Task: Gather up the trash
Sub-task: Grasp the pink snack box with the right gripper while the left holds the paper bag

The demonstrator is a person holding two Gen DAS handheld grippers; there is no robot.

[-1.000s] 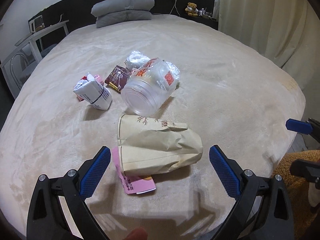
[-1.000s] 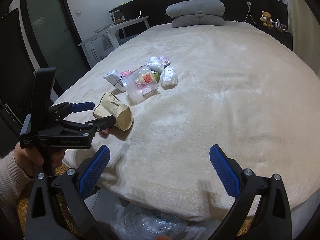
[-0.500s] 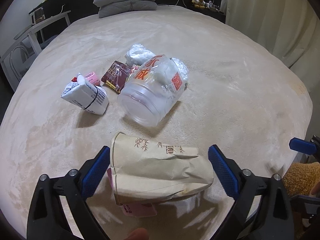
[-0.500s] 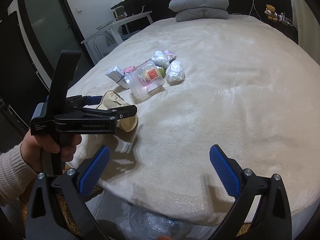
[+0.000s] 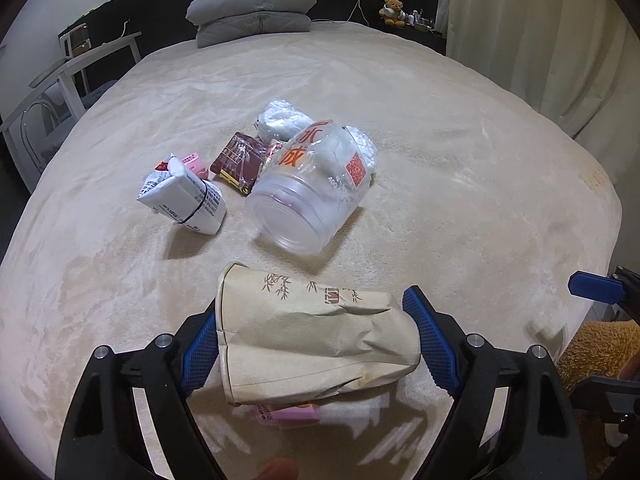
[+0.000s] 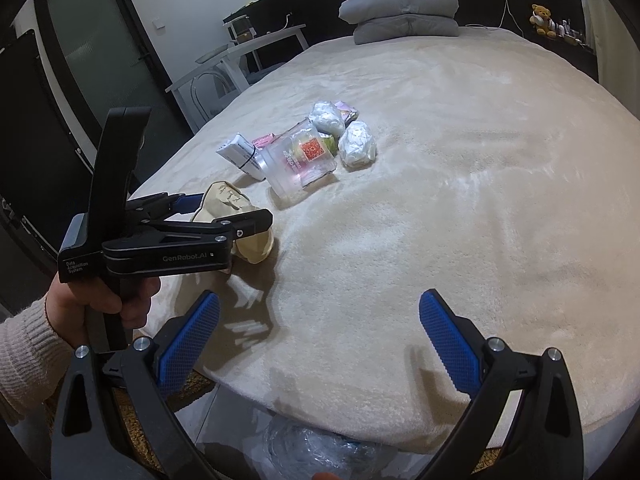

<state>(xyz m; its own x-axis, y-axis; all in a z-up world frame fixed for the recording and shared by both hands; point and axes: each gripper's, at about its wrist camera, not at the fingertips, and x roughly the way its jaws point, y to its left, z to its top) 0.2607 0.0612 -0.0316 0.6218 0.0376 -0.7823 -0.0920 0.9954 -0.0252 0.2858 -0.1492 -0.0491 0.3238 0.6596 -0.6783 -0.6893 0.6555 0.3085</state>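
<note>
A crushed brown paper cup (image 5: 312,344) lies on its side near the front edge of the beige bed (image 5: 460,152). My left gripper (image 5: 312,308) is shut on it, one blue pad pressing each end. A pink slip (image 5: 292,414) pokes out from under the cup. Beyond it lie a clear plastic cup (image 5: 312,196), a white carton (image 5: 184,196), a dark red wrapper (image 5: 240,160) and crumpled white plastic (image 5: 280,120). In the right wrist view a hand (image 6: 100,300) holds the left gripper (image 6: 228,212) on the cup (image 6: 224,200). My right gripper (image 6: 320,308) stands open over the bed's edge, with nothing in it.
Grey pillows (image 5: 256,8) lie at the headboard and a white chair (image 5: 60,92) stands left of the bed. A curtain (image 5: 540,20) hangs on the right. A clear plastic bag (image 6: 312,444) lies on the floor below the bed edge, by a brown fuzzy rug (image 5: 588,348).
My left gripper moved forward around the paper cup and its jaws came in until the pads met the cup's ends. The right gripper stayed open and hardly moved.
</note>
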